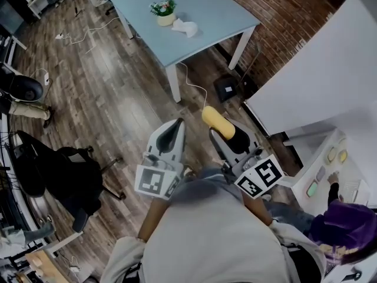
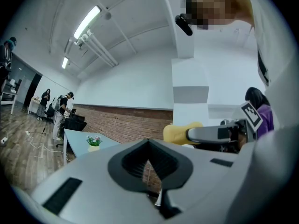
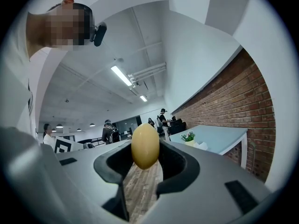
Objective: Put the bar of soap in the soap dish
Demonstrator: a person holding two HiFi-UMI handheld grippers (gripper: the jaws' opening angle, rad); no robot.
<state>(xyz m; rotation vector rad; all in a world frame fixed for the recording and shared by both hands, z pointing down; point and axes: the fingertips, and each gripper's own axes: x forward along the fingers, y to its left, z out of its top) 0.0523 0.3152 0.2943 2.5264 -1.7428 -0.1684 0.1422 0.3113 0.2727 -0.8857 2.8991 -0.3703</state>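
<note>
From the head view, the right gripper (image 1: 231,139) is clamped on the yellow bar of soap (image 1: 215,120), which sticks out ahead of its jaws over the wooden floor (image 1: 106,93). The left gripper (image 1: 174,128) sits just beside it, jaws together. Well ahead stands a pale blue table (image 1: 218,16) with a small flower pot (image 1: 163,10) and, beside the pot, a white object (image 1: 184,27) (possibly the soap dish, though it is too small for me to tell).

In the left gripper view, the left gripper (image 2: 148,143) has its jaws closed tip to tip with nothing between them. The bar of soap (image 2: 182,130) shows off to the side in the right gripper (image 2: 205,133).

In the right gripper view, the right gripper (image 3: 145,162) holds the bar of soap (image 3: 145,141) end-on, pinched on both sides and pointing level. The table (image 3: 219,136), flower pot (image 3: 188,137) and white object (image 3: 202,145) lie ahead and to the side.

I'd say the pickup is done and this is the carry. The next move calls for closing the gap to the table, lining the soap up above the dish, lowering it in, and only then opening the jaws. The smooth, rounded bar looks liable to slip if the grip eases early.
</note>
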